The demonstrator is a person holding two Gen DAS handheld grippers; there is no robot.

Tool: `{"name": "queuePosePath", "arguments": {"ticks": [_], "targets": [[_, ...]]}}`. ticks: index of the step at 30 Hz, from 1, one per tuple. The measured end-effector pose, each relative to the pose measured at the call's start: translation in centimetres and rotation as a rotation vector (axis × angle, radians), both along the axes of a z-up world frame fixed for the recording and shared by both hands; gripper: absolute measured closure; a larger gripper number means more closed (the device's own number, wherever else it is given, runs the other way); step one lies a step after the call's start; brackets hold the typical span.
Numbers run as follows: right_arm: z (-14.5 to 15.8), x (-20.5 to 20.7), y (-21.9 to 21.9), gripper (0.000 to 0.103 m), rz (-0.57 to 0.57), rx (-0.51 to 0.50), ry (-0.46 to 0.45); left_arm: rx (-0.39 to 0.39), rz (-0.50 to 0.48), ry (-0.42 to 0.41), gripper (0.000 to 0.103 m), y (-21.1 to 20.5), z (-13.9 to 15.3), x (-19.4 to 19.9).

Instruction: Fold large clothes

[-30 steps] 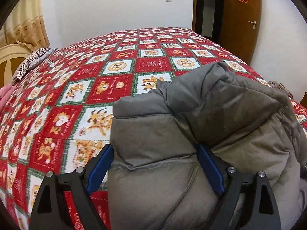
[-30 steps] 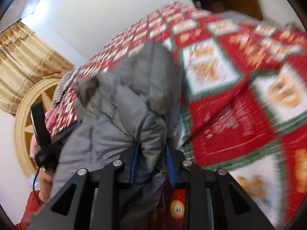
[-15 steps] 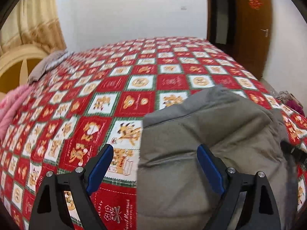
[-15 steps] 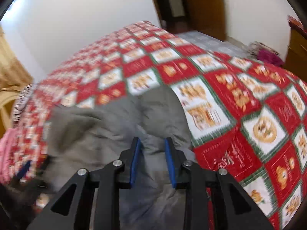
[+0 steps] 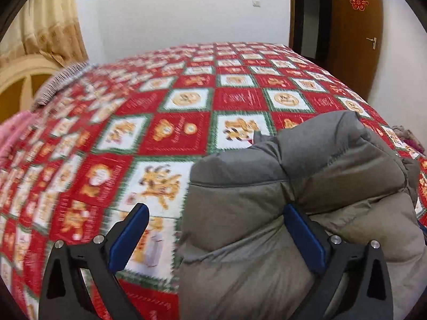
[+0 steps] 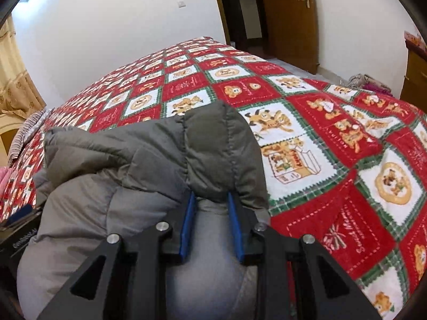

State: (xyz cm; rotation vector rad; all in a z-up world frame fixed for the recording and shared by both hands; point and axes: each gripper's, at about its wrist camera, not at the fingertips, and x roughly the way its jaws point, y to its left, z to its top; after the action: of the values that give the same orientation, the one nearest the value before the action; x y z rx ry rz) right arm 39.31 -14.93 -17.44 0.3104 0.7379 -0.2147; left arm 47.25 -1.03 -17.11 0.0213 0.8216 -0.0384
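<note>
Left wrist view: left gripper (image 5: 214,225) has its blue-padded jaws spread wide; the right-hand pad presses into the grey puffer jacket (image 5: 307,194), the left-hand pad stands over bare bedspread, so nothing is clamped.
Right wrist view: right gripper (image 6: 211,220) has its blue pads close together, pinched on a bunched fold of the grey puffer jacket (image 6: 149,165).
Jacket: one, quilted and thick, lying heaped on the bedspread at the edge nearest both cameras; a folded-over flap rises on top of it.
Surface: one bed, covered by a red, white and green checked bedspread (image 5: 186,133) printed with cartoon animals; it stretches away from the jacket to the far wall. Parts of it are motion-blurred in the left wrist view.
Bedspread from the right: same bedspread (image 6: 333,138), sharp here, spreading right of the jacket.
Wall: white wall (image 5: 173,8) beyond the bed, with one small switch plate (image 5: 256,3).
Doors: one brown wooden door (image 5: 355,34) with a handle, beyond the jacket to the right; a red paper ornament (image 5: 357,0) is stuck on it. A dark doorway opens just beside it.
Curtain: one beige patterned curtain (image 5: 50,24), far left of the jacket.
Headboard: one pale curved headboard (image 5: 24,77), below the curtain.
Other cloth: one striped cloth (image 5: 61,80) at the bedspread's far left edge; one pink cloth (image 5: 16,136) nearer on the left; one crumpled pile of clothes (image 6: 369,82) off the bed on the right, beside a wooden cabinet (image 6: 413,72).
</note>
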Motion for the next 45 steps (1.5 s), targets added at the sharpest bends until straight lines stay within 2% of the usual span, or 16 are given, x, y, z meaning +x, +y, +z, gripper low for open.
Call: {"name": "queuePosePath", "arguments": {"ticks": [4, 7, 9, 12, 14, 16, 17, 21, 23, 27, 31, 34, 36, 38, 40, 45], "targets": [[-0.2, 0.4, -0.1, 0.074, 0.002, 0.011, 0.008, -0.147, -0.024, 0.099, 0.001, 1.9, -1.6, 1.6], [0.1, 0.3, -0.4, 0.073, 0.022, 0.032, 0.012, -0.166, -0.05, 0.111, 0.001, 2.5, -1.2, 1.1], [0.7, -0.4, -1.5, 0.07, 0.063, 0.118, 0.008, -0.199, -0.051, 0.141, 0.001, 4.0, -0.5, 0.3], [2.6, -4.4, -4.3, 0.059, 0.084, 0.318, -0.116, -0.391, -0.071, 0.104, 0.001, 9.6, 1.6, -3.0], [3.4, -6.8, -4.9, 0.031, 0.114, 0.325, -0.164, -0.474, -0.088, 0.053, 0.001, 12.3, 2.3, -4.9], [3.3, -8.6, -4.7, 0.014, 0.156, 0.297, -0.156, -0.545, -0.113, 0.036, 0.001, 13.7, 2.3, -6.2], [3.0, -8.8, -4.6, 0.013, 0.169, 0.3, -0.152, -0.57, -0.126, 0.048, 0.001, 13.8, 2.0, -6.5], [0.4, -7.9, -3.7, 0.013, 0.226, 0.303, -0.063, -0.656, -0.181, 0.166, 0.001, 12.3, -1.0, -5.8], [-0.5, -7.4, -3.6, 0.014, 0.24, 0.333, -0.06, -0.728, -0.205, 0.201, 0.001, 11.4, -2.5, -5.6], [-1.0, -6.6, -3.4, 0.014, 0.275, 0.319, -0.079, -0.764, -0.266, 0.158, 0.001, 10.8, -2.5, -5.6], [-1.2, -6.1, -2.5, 0.014, 0.311, 0.291, -0.088, -0.743, -0.323, 0.131, 0.001, 9.2, -2.6, -5.5], [-1.3, -5.7, -1.3, 0.035, 0.398, 0.355, -0.083, -0.705, -0.327, 0.121, 0.001, 8.8, -2.3, -5.8], [-1.5, -5.8, -0.2, 0.037, 0.41, 0.332, -0.072, -0.695, -0.33, 0.116, 0.005, 8.8, -2.1, -6.1], [-1.4, -5.8, 0.5, 0.048, 0.419, 0.327, -0.047, -0.701, -0.328, 0.114, 0.014, 9.2, -1.8, -6.9], [-1.3, -6.5, 0.8, 0.058, 0.42, 0.378, -0.022, -0.709, -0.318, 0.115, 0.022, 9.8, -1.5, -8.1], [0.4, -10.1, 2.2, 0.071, 0.456, 0.38, -0.01, -0.742, -0.32, 0.108, 0.025, 11.6, 0.6, -12.1]]}}
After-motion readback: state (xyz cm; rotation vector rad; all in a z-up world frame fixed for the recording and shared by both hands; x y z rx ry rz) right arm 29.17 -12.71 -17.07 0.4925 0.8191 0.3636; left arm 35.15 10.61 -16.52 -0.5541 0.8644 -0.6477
